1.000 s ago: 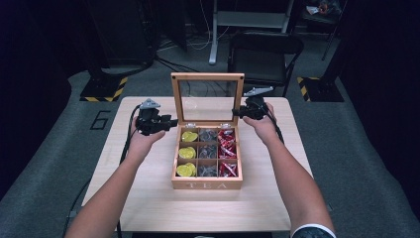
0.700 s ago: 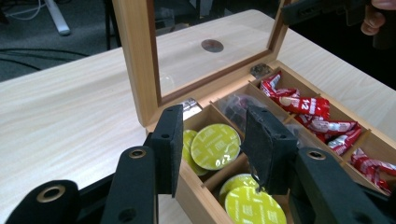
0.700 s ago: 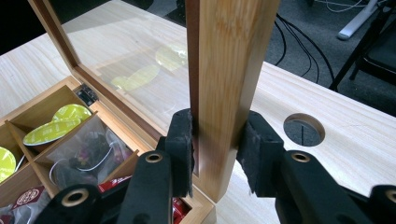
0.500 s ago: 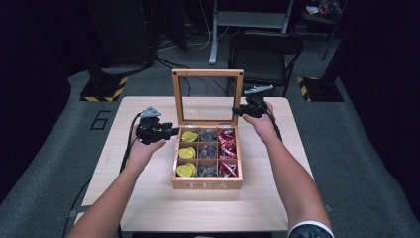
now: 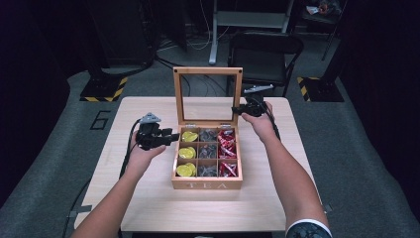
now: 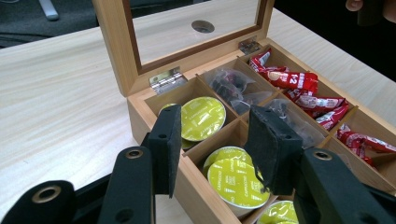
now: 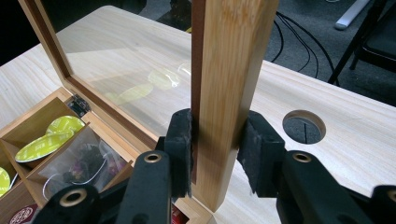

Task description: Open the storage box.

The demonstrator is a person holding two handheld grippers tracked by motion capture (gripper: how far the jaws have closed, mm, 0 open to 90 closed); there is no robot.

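Right gripper (image 5: 236,111) clamps the right-hand frame post of the lid (image 5: 208,71), which stands upright on the wooden tea box (image 5: 207,184). Left gripper (image 5: 173,137) hangs just beside the box's left wall, jaws parted and gripping nothing. Box sits mid-table (image 5: 148,208), front panel lettered TEA. Nine compartments in three columns: yellow-green capsules (image 5: 186,153) left, clear sachets of dark tea (image 5: 208,152) middle, red packets (image 5: 227,148) right. Black chair (image 5: 264,51) beyond the table's far edge.

Left gripper view: left gripper (image 6: 212,142) jaws spread wide, nothing between the pads. They hover over the box's (image 6: 135,114) left wall and the front capsule cells. One capsule (image 6: 202,118) lies tilted in the far cell, another (image 6: 233,179) nearer. Sachets (image 6: 232,84) in the next column, red packets (image 6: 299,88) beyond. Lid (image 6: 112,37) raised on two metal hinges (image 6: 166,79), its pane clear enough to show the table behind.

Right gripper view: right gripper (image 7: 217,149) jaws pressed against both faces of the lid's (image 7: 231,70) wooden side post, low down near the hinge end. Glass pane carries faint reflections of the capsules. Below left, capsules (image 7: 49,140) and a sachet (image 7: 84,170) in their cells. Round cable hole (image 7: 304,126) in the table (image 7: 355,154) to the right of the post.
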